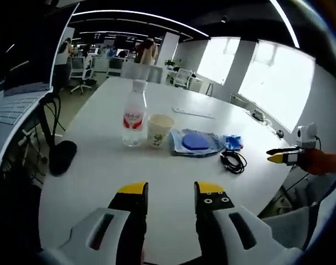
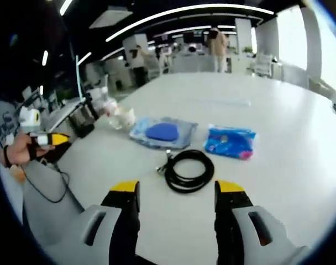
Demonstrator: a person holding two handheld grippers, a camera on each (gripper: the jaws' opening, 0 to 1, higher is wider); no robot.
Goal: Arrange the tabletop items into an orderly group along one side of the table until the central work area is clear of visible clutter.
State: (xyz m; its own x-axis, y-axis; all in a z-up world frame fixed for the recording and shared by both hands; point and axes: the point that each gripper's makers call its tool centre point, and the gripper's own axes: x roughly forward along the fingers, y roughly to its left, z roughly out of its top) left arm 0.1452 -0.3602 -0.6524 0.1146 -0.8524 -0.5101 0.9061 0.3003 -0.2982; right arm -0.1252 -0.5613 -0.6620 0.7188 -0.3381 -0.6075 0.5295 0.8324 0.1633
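Left gripper view: white table [image 1: 173, 176] ahead, left gripper [image 1: 169, 193] low over the near edge, yellow-tipped jaws apart, nothing between them. Standing near mid-table, a clear water bottle [image 1: 134, 115] with a red label, upright, white cap on. Just beside it to the right, a paper cup [image 1: 159, 130], upright, open mouth up, touching or almost touching the bottle. Right of the cup, a clear pouch with a blue round pad [image 1: 196, 142] lying flat, and touching its far right end a small blue packet [image 1: 232, 142]. Nearer than the packet, a coiled black cable [image 1: 233, 161], close to the table's right edge. Farther back, a thin white strip [image 1: 193, 112] lying flat, well apart from the rest. At the left edge of the table, a dark rounded object [image 1: 63, 156] with cords hanging above it. Coming in from the right, off the table edge, the right gripper [image 1: 280, 155] held in a hand, tips close together from this angle.

Right gripper view: right gripper [image 2: 176, 194] over the table [image 2: 289, 165], jaws apart and empty, the cable [image 2: 188, 170] just beyond the tips. Behind it the pouch [image 2: 163, 132] to the left and the packet [image 2: 230, 141] to the right, apart from each other here. Cup [image 2: 124, 117] and bottle [image 2: 106, 105] farther left, blurred. At far left, the left gripper [image 2: 49, 139] in a hand, off the table edge. Beyond the table, an office with desks, chairs and standing people.
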